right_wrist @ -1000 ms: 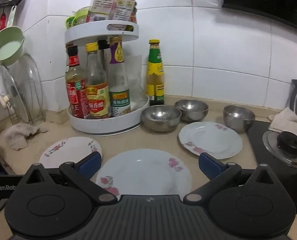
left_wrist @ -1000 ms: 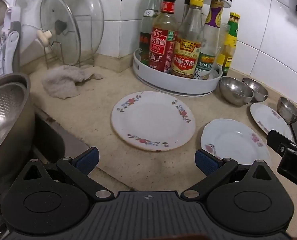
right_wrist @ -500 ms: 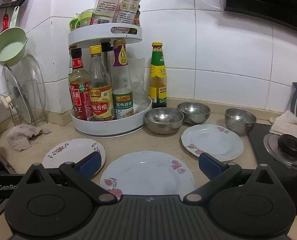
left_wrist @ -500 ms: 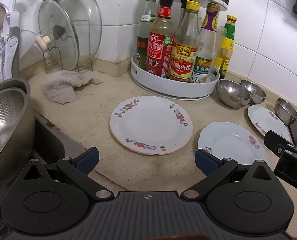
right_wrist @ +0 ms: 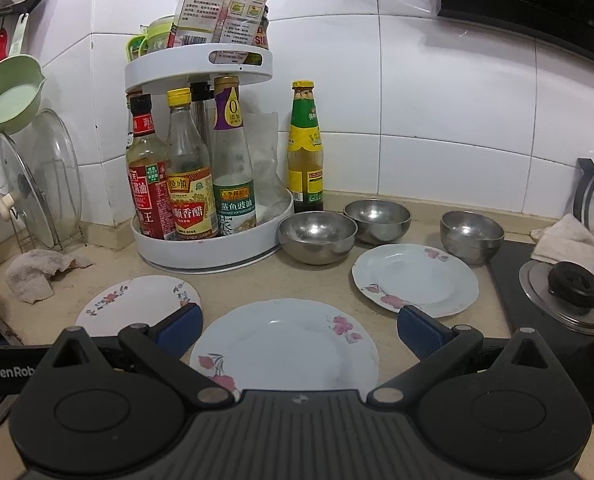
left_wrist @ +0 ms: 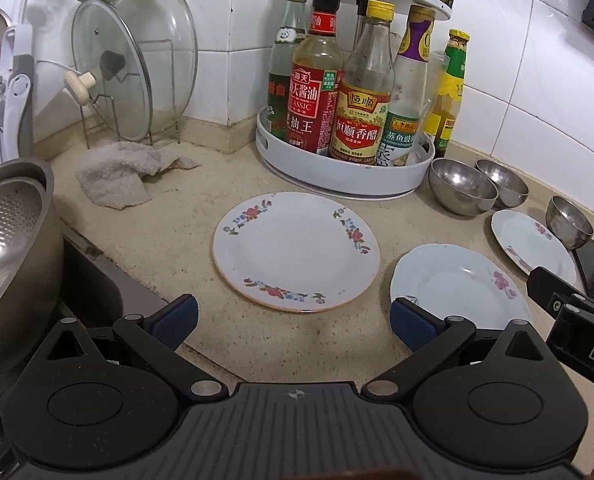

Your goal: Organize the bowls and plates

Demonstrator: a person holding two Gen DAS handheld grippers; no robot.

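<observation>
Beige kitchen counter (left_wrist: 169, 240) carries a white bottle rack (left_wrist: 349, 176) at the tiled wall; three plates lie in front of it, the flowered plate (left_wrist: 295, 250) nearest, and three steel bowls (right_wrist: 317, 236) sit just beside it. Left gripper (left_wrist: 293, 316) and right gripper (right_wrist: 299, 330) hover before the plates, both spread wide and holding nothing.

Three plates are laid across the tabletop (right_wrist: 305, 280): the left plate (left_wrist: 296, 251), the middle plate (right_wrist: 285, 350) and the right plate (right_wrist: 415, 279). Behind them three bowls (right_wrist: 317, 237) are set in a row. A bottle rack (right_wrist: 213, 246) is placed behind the left plate, left of the bowls. A cloth (left_wrist: 117, 174) is laid further left.
</observation>
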